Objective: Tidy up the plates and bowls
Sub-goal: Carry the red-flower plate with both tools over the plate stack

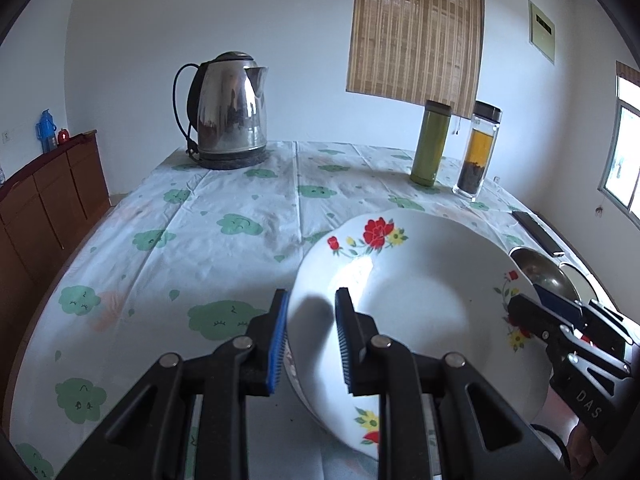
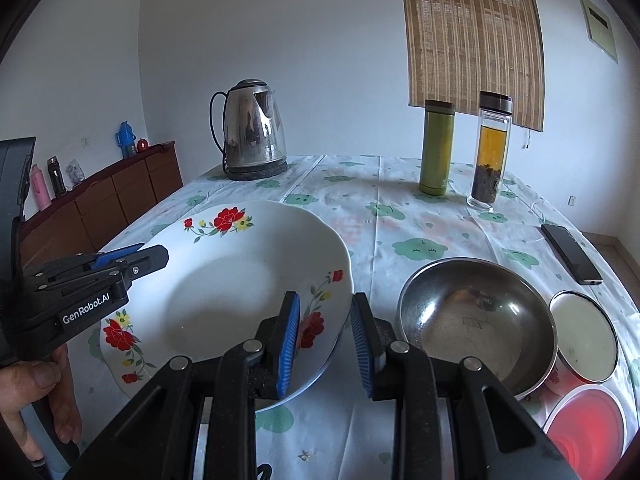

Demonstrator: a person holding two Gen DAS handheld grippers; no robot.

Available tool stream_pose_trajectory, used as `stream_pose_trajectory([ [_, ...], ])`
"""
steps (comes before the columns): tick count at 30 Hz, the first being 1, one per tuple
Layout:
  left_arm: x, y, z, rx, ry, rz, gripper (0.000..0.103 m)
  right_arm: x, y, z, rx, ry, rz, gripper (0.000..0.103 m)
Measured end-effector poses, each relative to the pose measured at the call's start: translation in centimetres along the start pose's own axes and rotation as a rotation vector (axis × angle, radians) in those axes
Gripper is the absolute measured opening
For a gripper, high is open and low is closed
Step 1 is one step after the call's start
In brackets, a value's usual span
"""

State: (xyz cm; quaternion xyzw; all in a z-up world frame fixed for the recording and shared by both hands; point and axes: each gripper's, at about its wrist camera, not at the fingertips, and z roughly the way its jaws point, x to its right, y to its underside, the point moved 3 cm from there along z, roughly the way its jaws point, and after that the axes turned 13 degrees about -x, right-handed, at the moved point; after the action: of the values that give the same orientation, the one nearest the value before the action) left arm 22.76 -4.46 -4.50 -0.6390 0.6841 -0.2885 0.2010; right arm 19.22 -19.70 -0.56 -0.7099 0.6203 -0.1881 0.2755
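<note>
My left claw and right claw each gape around opposite rims of the plate, gripping nothing; it looks glazed, slippery, brittle, so I'd pinch rims squarely.

I face plain white walls lit by soft daylight. A woven bamboo blind hangs over the far wall, and a pale framed panel sits to its right. At the right edge a bright window with a light frame lets the day in. Along the left wall stands a long reddish-brown wooden sideboard; on its top I see a blue jug, a small red object, a pink flask and a dark flask. A white wall socket sits above it. My table wears a white cloth printed with green clouds.
</note>
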Motion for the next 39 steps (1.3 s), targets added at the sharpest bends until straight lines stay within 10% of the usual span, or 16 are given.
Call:
stream_pose_trajectory([
  [39, -0.1, 0.1, 0.7, 0.004, 0.012, 0.008, 0.020, -0.4, 0.4, 2.6, -0.065, 0.045, -0.001, 0.028],
])
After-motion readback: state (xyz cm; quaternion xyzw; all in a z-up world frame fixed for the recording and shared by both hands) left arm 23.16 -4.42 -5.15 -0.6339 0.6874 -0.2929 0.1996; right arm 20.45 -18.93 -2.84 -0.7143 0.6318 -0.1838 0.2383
